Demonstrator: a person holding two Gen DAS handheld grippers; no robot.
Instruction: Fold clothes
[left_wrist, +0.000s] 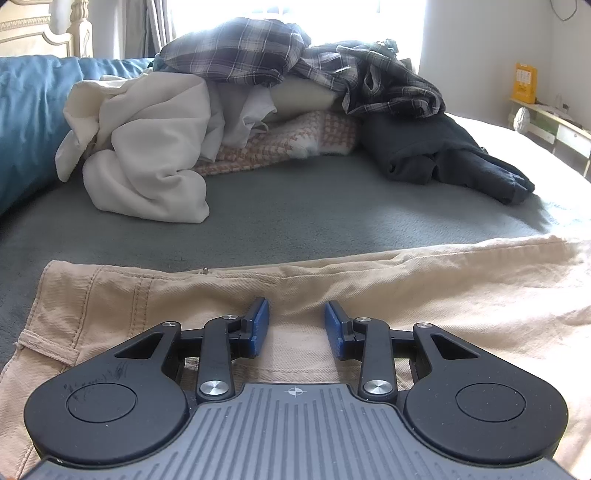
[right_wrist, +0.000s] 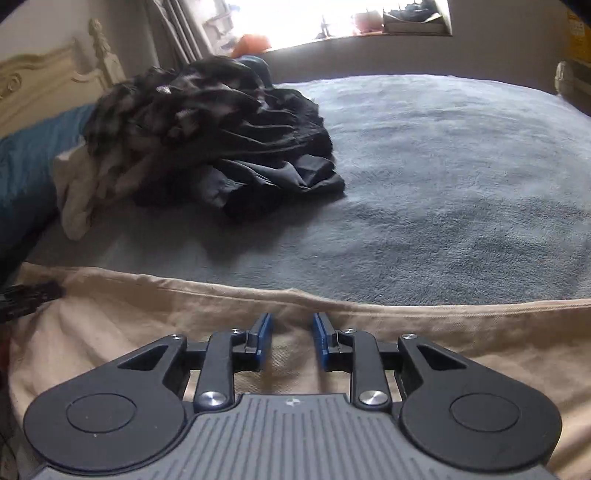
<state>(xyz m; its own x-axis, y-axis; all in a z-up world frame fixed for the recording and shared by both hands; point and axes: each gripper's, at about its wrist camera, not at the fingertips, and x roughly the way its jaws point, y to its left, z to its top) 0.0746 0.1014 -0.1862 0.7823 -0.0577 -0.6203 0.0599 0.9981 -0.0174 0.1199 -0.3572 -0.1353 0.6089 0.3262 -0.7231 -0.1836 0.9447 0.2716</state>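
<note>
Step in hand: a pair of beige trousers is judged to be between folds, laid flat on the bed at its near edge, ahead of the pile of unfolded clothes.
Left claw: its jaws are seen standing apart over the upper part of the trousers, beside the waistband; no cloth is pinched between the blue pads, so it is released.
Right claw: its jaws are likewise parted above the beige cloth, near the far edge of the fabric; nothing is gripped.
Long axis: the trousers are laid crosswise in both views, running left to right along the bed's near side.
Pointing: the waistband and belt loop are seen at the left, so the legs are taken to run off to the right; the hems are not shown.
Next move: an edge of the cloth would need to be pinched by each claw, evenly, and carried over so that the trousers are halved without wrinkles.
</note>
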